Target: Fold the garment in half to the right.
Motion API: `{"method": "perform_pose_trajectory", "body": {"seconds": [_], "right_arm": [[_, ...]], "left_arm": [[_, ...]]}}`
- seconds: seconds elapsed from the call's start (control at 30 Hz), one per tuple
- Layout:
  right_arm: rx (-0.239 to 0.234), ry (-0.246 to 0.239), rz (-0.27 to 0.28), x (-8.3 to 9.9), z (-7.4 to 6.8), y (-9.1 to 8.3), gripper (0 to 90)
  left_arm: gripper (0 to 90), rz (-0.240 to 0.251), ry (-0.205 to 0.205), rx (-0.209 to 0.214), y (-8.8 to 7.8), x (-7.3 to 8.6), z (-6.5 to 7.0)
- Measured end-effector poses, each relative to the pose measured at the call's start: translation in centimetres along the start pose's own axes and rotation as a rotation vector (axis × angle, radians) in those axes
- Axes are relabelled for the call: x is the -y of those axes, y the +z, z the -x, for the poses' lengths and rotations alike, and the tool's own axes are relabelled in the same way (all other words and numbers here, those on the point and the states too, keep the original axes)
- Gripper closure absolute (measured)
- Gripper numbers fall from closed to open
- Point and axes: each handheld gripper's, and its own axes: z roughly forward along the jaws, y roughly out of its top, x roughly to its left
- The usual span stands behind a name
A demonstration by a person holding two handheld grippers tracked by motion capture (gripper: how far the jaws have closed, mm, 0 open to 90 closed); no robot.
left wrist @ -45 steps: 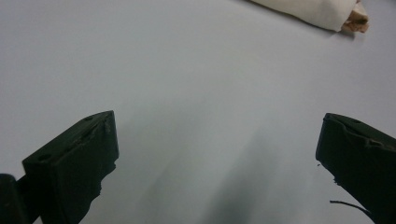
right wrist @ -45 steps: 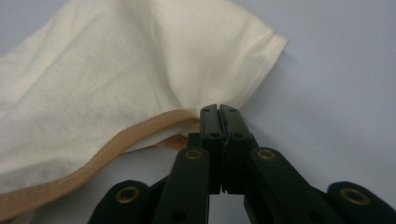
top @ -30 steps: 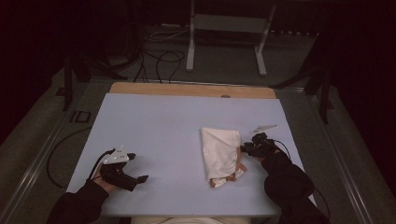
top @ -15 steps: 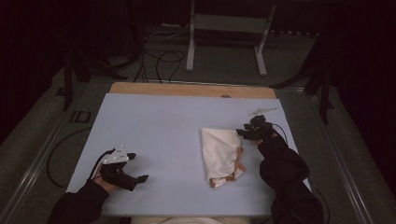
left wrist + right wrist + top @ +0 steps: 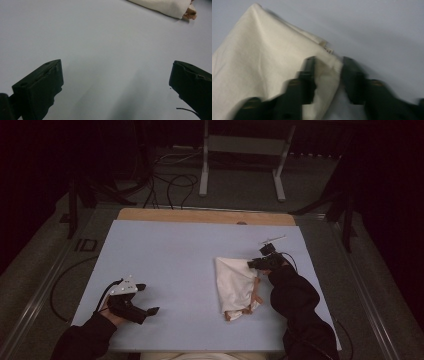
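**Right tongs close on the cloth's far corner**

The right tongs [image 5: 325, 75] have just been closing, and their jaws now stand narrow around a corner of the cream cloth [image 5: 262, 65]. A pleat of fabric sits between them, next to a small sewn tag [image 5: 328, 50]. The picture is blurred, so I cannot swear the pads press on the cloth yet, but it looks like a pinch taking hold. From above, these tongs [image 5: 256, 264] meet the cloth [image 5: 234, 285] at its far right corner.

The left tongs [image 5: 115, 82] stand wide open with nothing between the jaws, just bare desk [image 5: 100, 37] beneath. From above they [image 5: 145, 299] rest near the desk's near left corner, well apart from the cloth.

The cloth lies on the right half of the desk [image 5: 165, 250], closer to the near edge than the far one. It is folded into a rough, narrow shape, with a tan edge [image 5: 235, 314] peeking out at its near end.

As to progress, I judge the work is in its middle. The cloth is already partly folded, and this grip looks like the start of another fold or a straightening pull. The lift and the laying over are not yet done.
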Motion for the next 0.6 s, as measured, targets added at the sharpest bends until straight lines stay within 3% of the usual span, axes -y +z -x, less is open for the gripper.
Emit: {"method": "perform_pose_trajectory", "body": {"seconds": [0.07,0.17,0.33,0.5,0.6], "right_arm": [[0.011,-0.022,0.015,-0.2,-0.2,-0.5,87.6],[0.037,-0.058,0.071,-0.8,-0.8,-1.6,88.5],[0.059,-0.077,0.148,-2.0,-1.4,-3.3,88.6],[0.1,-0.064,0.148,-2.4,-1.0,-3.0,88.6],[0.11,-0.037,0.117,-2.1,-0.5,-2.0,88.3]], "left_arm": [[0.0,0.0,0.0,0.001,0.0,0.0,0.0],[0.0,0.002,-0.002,0.001,0.0,0.0,0.0],[0.0,0.007,-0.004,-0.001,0.0,0.0,0.0],[0.0,0.007,-0.004,-0.003,0.0,0.0,0.0],[0.0,0.006,-0.002,-0.004,0.0,0.0,0.0]]}}
